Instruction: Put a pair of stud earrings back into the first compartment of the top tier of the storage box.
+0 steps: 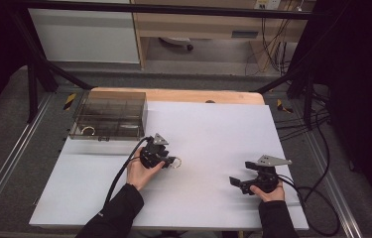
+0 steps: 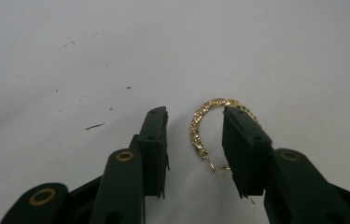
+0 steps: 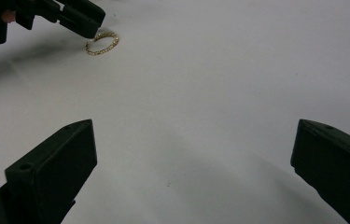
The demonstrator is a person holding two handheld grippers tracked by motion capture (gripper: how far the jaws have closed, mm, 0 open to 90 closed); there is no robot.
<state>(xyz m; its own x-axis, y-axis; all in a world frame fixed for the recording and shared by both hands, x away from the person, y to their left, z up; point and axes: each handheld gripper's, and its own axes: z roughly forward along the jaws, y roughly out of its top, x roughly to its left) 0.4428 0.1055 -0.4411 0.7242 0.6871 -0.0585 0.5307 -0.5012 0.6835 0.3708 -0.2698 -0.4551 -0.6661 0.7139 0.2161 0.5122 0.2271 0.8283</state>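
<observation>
Right now the left gripper (image 2: 195, 140) sits low over the white table (image 1: 213, 134), its fingers (image 2: 156, 140) parted with a gap between them, straddling one side of a gold hoop earring (image 2: 205, 126) that lies flat on the surface. One finger stands outside the hoop; the other covers part of its far arc, and whether it touches the metal I cannot tell. The earring's thin hook end points back toward the gripper.

The step in hand looks like picking up this earring, probably for the clear compartment box (image 1: 110, 115) at the far left of the table, where another ring-like piece seems to lie. To do it well, I would lower the tips until they nearly brush the table, centre the studded band between them, then close slowly so the hoop does not skate away or flip; gripping the band rather than the hook seems safer.

The right gripper (image 3: 193, 172) rests near the table's front right edge, fingers spread wide and holding nothing.

No brand, label or readable writing shows anywhere
</observation>
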